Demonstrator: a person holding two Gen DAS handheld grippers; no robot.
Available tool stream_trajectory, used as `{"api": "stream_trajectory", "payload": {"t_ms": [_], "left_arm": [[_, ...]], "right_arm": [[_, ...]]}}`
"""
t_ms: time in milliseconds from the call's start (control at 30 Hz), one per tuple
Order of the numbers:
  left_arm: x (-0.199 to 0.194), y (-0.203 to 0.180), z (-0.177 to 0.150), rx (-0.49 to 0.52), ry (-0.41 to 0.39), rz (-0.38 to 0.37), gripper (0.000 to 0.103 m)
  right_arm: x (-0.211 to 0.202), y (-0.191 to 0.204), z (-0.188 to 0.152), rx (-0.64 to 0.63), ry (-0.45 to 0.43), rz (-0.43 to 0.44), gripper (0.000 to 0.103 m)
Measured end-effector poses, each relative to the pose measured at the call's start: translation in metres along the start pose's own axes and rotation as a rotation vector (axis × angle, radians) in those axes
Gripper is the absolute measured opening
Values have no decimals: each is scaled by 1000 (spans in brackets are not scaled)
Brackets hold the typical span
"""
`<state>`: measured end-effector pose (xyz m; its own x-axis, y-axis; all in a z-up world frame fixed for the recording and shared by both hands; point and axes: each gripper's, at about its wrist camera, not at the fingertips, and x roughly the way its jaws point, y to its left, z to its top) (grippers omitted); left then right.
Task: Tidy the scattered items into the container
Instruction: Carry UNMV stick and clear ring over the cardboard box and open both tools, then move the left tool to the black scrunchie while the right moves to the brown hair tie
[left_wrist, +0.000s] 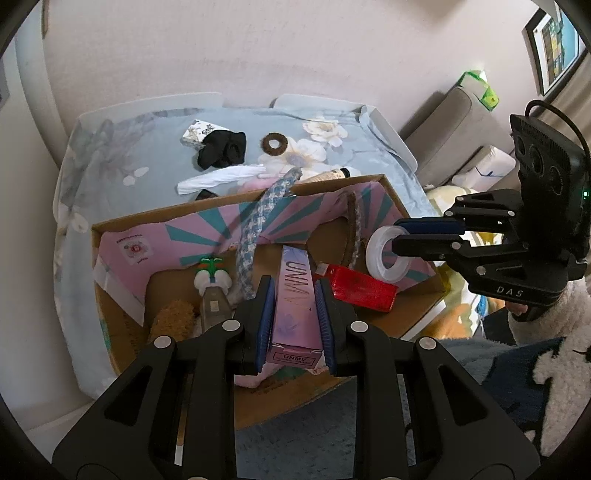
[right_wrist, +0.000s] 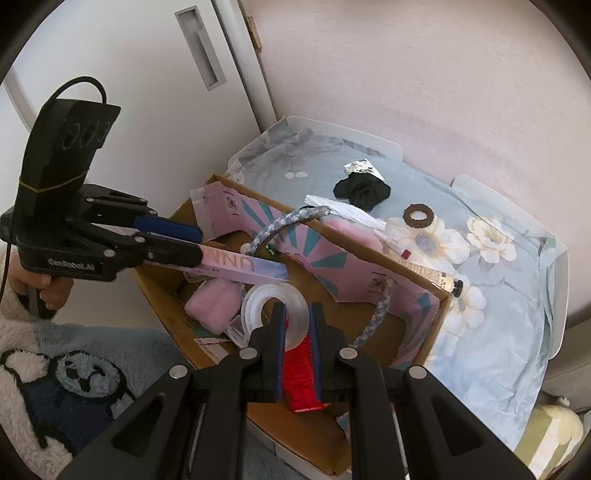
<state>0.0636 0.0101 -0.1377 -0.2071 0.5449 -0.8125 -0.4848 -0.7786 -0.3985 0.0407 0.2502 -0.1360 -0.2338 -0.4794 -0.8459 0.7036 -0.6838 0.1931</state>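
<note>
Your left claw (left_wrist: 293, 314) is clamped on the near end of a long pink-and-lilac carton printed UNMV (left_wrist: 295, 295), holding it out over the open brown cardboard box (left_wrist: 236, 205) that serves as the container, while your right claw (right_wrist: 297, 334) is closed across one side of a clear ring-shaped roll of tape (right_wrist: 275, 308), also above the box. Because the carton is gripped only at its end, the far end could swing down as you let go and knock the blue-and-white woven hoop (left_wrist: 255, 229) ahead of it, which leans over the far wall of the box and looks ready to tip out. The tape roll hangs close beside the carton's far end in the right wrist view, so releasing both at once risks a collision. Below your right claw lies a red flat packet (right_wrist: 301, 376); a round roll dropped on it may roll. Beyond both claws, on the flowered pale-blue cloth over the worktop (left_wrist: 155, 122), a black crumpled sock (left_wrist: 221, 147), a brown fuzzy ring (left_wrist: 274, 143), a white folded cloth (left_wrist: 221, 178) and a cream tube with a black cap (right_wrist: 432, 275) wait outside the box; the tube lies against the box's outer wall, so a nudge to the box could roll it.
</note>
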Motion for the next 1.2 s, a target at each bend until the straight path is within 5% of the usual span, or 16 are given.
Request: {"api": "stream_trajectory", "payload": {"t_ms": [367, 433, 500, 600, 1033, 1200], "left_arm": [[-4, 1, -1, 1, 17, 5, 24], [-5, 3, -1, -11, 19, 15, 62], [-8, 5, 0, -20, 7, 25, 75], [-9, 7, 1, -26, 11, 17, 76], [-3, 18, 10, -47, 90, 37, 77], [-13, 36, 34, -45, 56, 118, 77]], "right_arm": [[6, 5, 0, -22, 9, -30, 12], [8, 5, 1, -21, 29, -36, 22], [11, 4, 1, -12, 51, -55, 46], [7, 4, -2, -10, 21, -75, 55], [3, -3, 0, 39, 18, -81, 56], [1, -12, 4, 68, 17, -116, 56]]}}
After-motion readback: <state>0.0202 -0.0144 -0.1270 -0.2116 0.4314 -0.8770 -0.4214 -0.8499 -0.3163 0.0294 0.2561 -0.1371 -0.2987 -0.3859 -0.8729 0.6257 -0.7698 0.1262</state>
